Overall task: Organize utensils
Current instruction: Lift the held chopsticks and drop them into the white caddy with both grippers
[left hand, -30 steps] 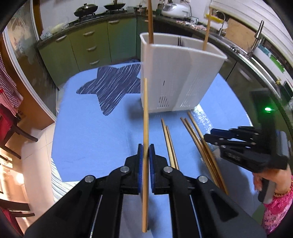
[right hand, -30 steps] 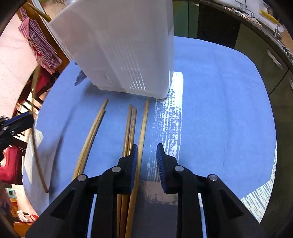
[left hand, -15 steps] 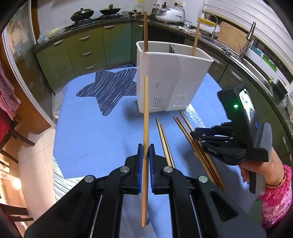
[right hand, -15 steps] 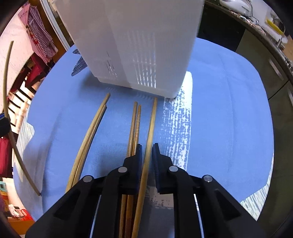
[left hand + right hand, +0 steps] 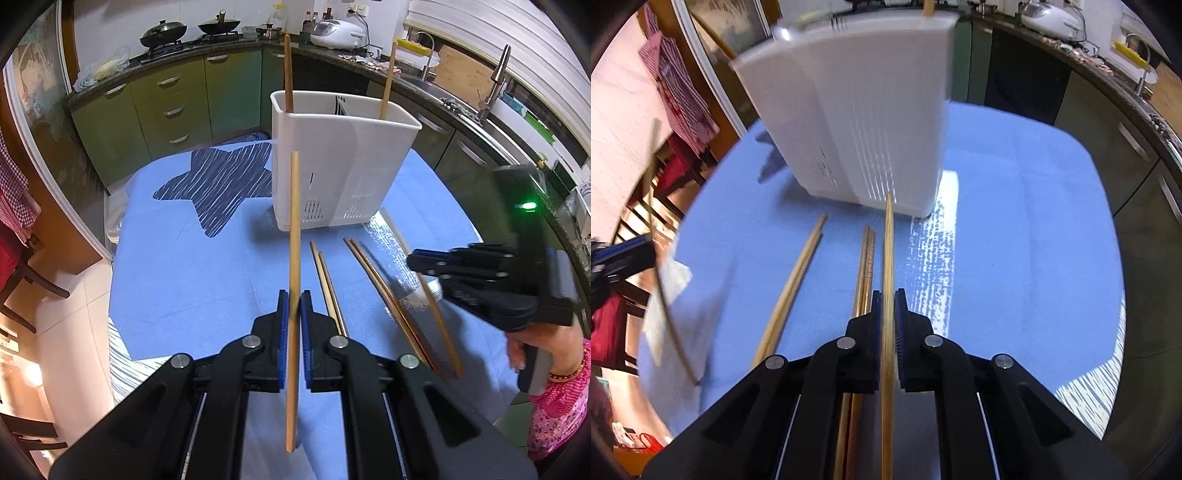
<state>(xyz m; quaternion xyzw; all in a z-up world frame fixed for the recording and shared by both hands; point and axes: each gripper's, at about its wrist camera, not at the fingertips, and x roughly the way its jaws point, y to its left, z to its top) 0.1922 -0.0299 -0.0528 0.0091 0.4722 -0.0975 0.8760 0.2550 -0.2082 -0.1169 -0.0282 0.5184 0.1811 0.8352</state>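
My left gripper is shut on a wooden chopstick and holds it upright above the blue cloth, short of the white utensil holder. Two chopsticks stand in the holder. My right gripper is shut on another chopstick, lifted off the cloth and pointing at the holder. It also shows in the left wrist view at the right. Several chopsticks lie on the cloth in front of the holder, also seen in the right wrist view.
The table is covered by a blue cloth with a dark star print. Green kitchen cabinets and a counter with a sink curve behind it. Chairs stand at the left.
My right gripper closed on one chopstick from the table and lifted it. My left gripper drew back and up from the holder, still holding its chopstick.
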